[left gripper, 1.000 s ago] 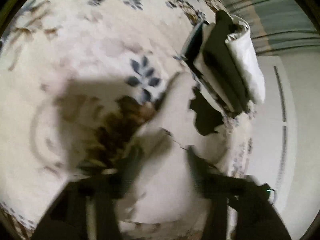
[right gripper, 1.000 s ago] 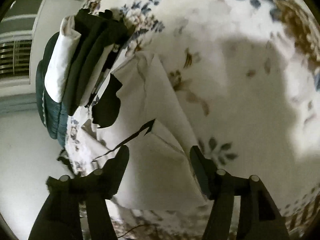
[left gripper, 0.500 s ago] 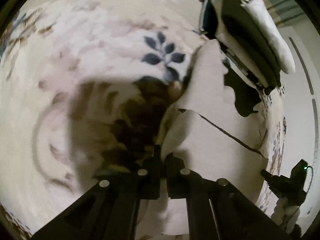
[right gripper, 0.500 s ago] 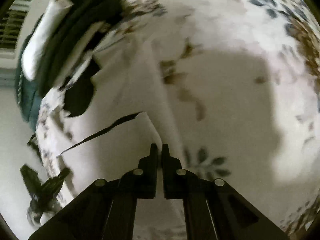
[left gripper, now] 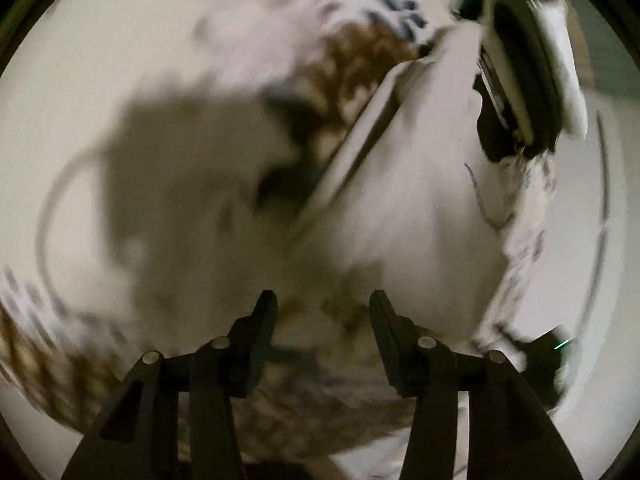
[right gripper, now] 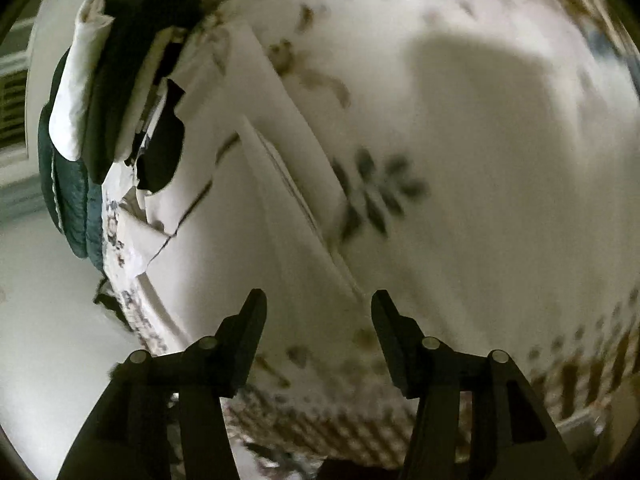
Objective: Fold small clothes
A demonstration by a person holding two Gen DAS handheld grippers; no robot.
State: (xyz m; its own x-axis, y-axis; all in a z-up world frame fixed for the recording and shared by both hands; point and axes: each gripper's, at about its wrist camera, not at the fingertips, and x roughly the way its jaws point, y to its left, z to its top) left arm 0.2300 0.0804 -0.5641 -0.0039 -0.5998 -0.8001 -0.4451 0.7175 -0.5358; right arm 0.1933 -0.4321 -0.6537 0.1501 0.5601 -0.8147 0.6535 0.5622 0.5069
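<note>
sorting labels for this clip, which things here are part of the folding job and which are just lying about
Part of the job:
- white garment, lying folded on the bed
- stack of folded clothes by the bed's edge
- left tool, open
- right tool, open

Just lying about:
- flowered bedspread
- dark green quilt under the stack

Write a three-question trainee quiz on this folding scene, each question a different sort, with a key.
1. True or false: the left gripper is clamped on the white garment.
2. The stack of folded clothes lies on: A) the floor B) the floral bedspread C) a chair.
3. Fill in: the right gripper is ____.

Key: 1 false; 2 B; 3 open.
</note>
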